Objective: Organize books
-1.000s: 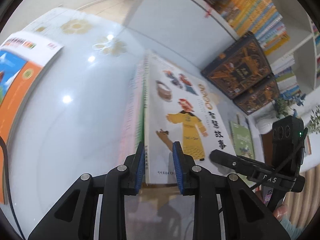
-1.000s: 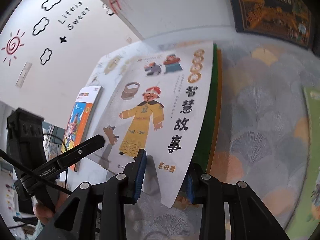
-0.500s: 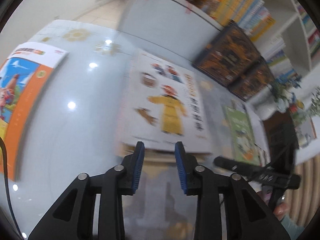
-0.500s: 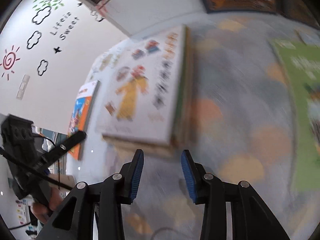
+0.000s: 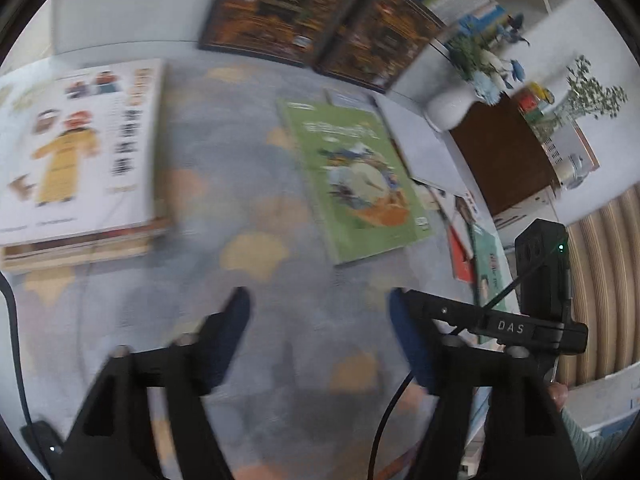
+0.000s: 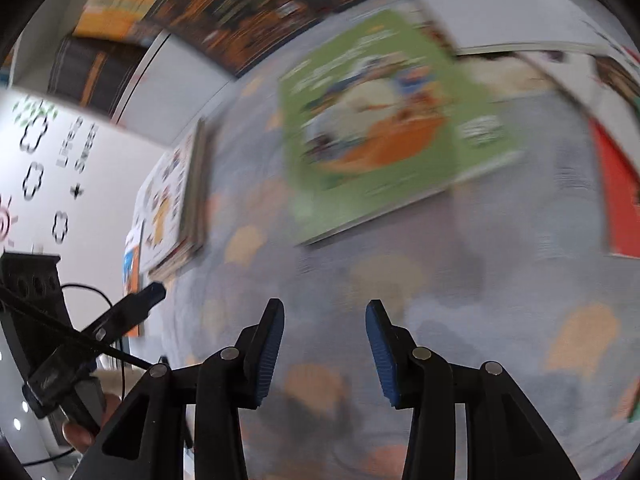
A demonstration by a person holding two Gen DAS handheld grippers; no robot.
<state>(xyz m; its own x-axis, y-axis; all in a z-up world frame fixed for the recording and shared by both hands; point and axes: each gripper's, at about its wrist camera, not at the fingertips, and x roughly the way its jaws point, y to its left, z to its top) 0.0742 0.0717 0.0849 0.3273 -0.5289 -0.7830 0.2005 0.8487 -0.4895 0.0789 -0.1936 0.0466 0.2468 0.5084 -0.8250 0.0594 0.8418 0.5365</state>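
Note:
A stack of books topped by a white picture book with a yellow-robed figure lies flat at the left; the right wrist view shows the same stack at its left. A green picture book lies flat on the patterned mat, ahead of both grippers. My left gripper hovers over the mat, its jaws opening wide with nothing between them. My right gripper also hangs above the mat, its jaws opening and empty. The other gripper's body shows at each view's edge.
More loose books, a red one and a white one, lie right of the green book. Dark ornate boxes lean against the back wall. A brown cabinet with plants stands at the right. An orange book lies far left.
Both grippers let go of the white picture book, which now lies on the stack, and swung right toward the green book. Both pairs of jaws have widened, the left far more.

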